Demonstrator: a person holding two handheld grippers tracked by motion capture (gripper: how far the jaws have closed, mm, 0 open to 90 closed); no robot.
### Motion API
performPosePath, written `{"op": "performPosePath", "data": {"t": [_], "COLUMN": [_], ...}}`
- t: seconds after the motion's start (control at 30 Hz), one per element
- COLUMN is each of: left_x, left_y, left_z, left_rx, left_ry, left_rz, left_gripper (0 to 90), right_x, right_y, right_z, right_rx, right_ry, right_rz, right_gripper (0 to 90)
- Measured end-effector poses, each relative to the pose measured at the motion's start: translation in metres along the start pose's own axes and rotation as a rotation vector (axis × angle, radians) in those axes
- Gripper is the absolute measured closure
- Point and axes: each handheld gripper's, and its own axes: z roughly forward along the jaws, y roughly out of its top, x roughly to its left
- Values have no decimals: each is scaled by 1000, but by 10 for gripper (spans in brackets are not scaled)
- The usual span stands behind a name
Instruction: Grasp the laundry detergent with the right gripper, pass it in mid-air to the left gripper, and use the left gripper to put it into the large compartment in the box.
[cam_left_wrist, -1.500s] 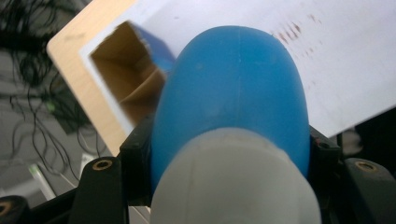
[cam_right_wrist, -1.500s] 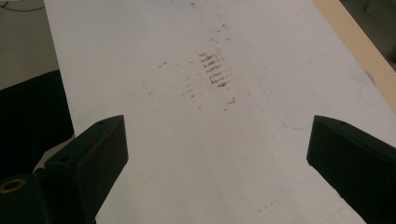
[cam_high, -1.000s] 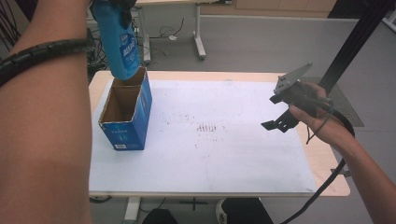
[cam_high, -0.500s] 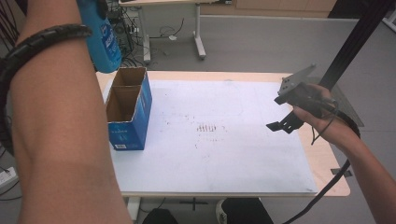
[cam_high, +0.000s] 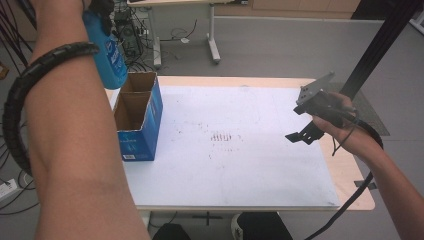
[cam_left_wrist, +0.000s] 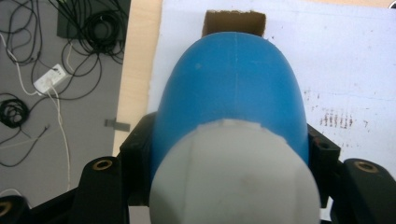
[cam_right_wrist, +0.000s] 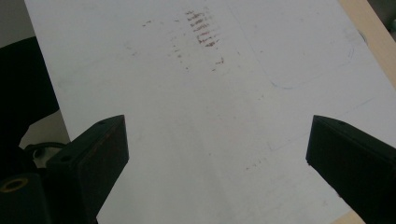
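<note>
A blue bottle (cam_high: 108, 56) with a pale grey cap (cam_left_wrist: 233, 175) hangs in the air above the back left corner of an open blue cardboard box (cam_high: 139, 131). My left gripper (cam_left_wrist: 231, 142) is shut on the bottle just below the cap, one black jaw on each side. In the left gripper view the bottle's base points down at the box's brown opening (cam_left_wrist: 233, 21). My right gripper (cam_high: 301, 135) hovers over the right part of the table. In its own view the right gripper (cam_right_wrist: 217, 144) is open, with bare white surface between the jaws.
A white sheet (cam_high: 240, 165) covers the wooden table (cam_high: 350, 175), with a patch of reddish marks (cam_high: 225, 137) near its middle. Cables and a power adapter (cam_left_wrist: 44, 83) lie on the floor left of the table. Another desk's legs (cam_high: 214, 35) stand behind.
The left arm has lifted the bottle from the box's mouth and carried it up and to the left. The right gripper has drifted slightly and stays open.
</note>
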Motion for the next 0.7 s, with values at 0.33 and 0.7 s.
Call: {"op": "performPosePath", "data": {"t": [0.33, 0.7], "left_x": [6, 8], "left_y": [-6, -12], "left_z": [28, 60], "left_rx": [18, 38], "left_ry": [-22, -39], "left_rz": [2, 6], "left_gripper": [374, 374], "right_x": [1, 3], "right_y": [0, 2], "right_z": [1, 4], "right_rx": [12, 28], "right_ry": [4, 0], "right_rz": [-6, -13], "right_gripper": [59, 59]}}
